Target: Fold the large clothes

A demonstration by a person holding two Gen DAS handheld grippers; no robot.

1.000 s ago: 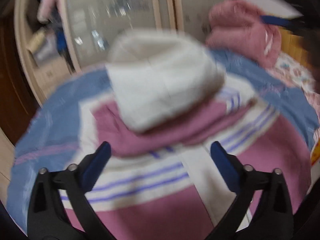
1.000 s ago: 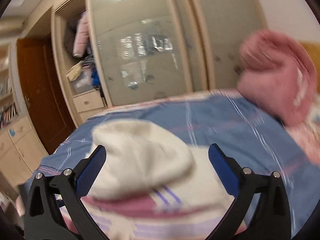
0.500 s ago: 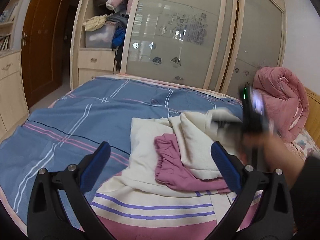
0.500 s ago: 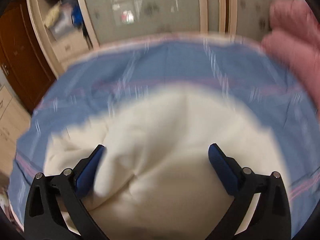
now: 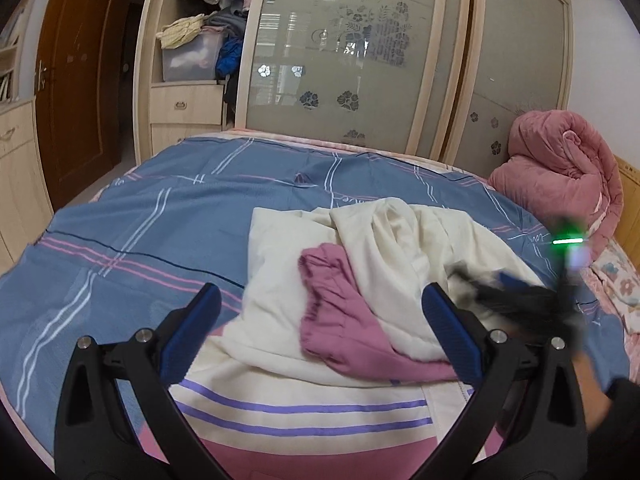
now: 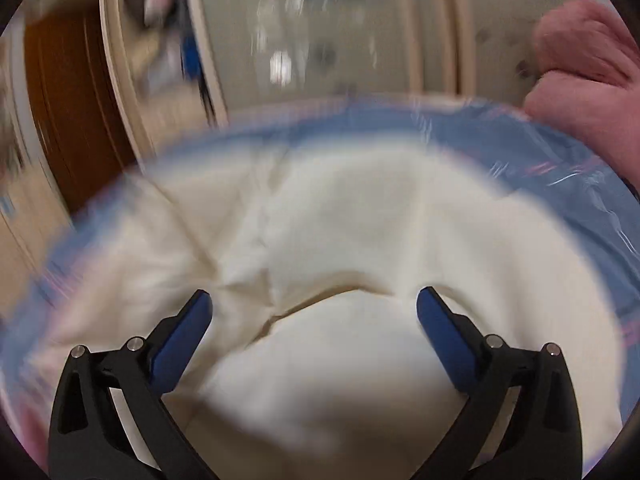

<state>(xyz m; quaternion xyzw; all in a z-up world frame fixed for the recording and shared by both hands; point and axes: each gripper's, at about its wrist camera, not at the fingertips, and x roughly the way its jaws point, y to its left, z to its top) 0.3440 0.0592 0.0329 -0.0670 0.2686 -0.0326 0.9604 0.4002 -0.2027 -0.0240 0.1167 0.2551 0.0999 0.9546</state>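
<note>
Since half a second ago, right tongs (image 6: pixel 310 308) dropped nearer the garment (image 5: pixel 360 288).
Both left tongs (image 5: pixel 320 304) and right gape, released, above the jacket crumpled mid-bed (image 5: pixel 140 220); next, likely pinch a cream edge to straighten.

A bed (image 5: pixel 120 216) covered in a blue sheet with pink and white stripes carries everything. A cream, pink and purple-striped garment (image 5: pixel 352 304) lies rumpled on its near middle, partly folded over itself. At the far right a bundled pink quilt (image 5: pixel 560 172) rests on the bed, beside a floral pillow (image 5: pixel 616 276).
</note>
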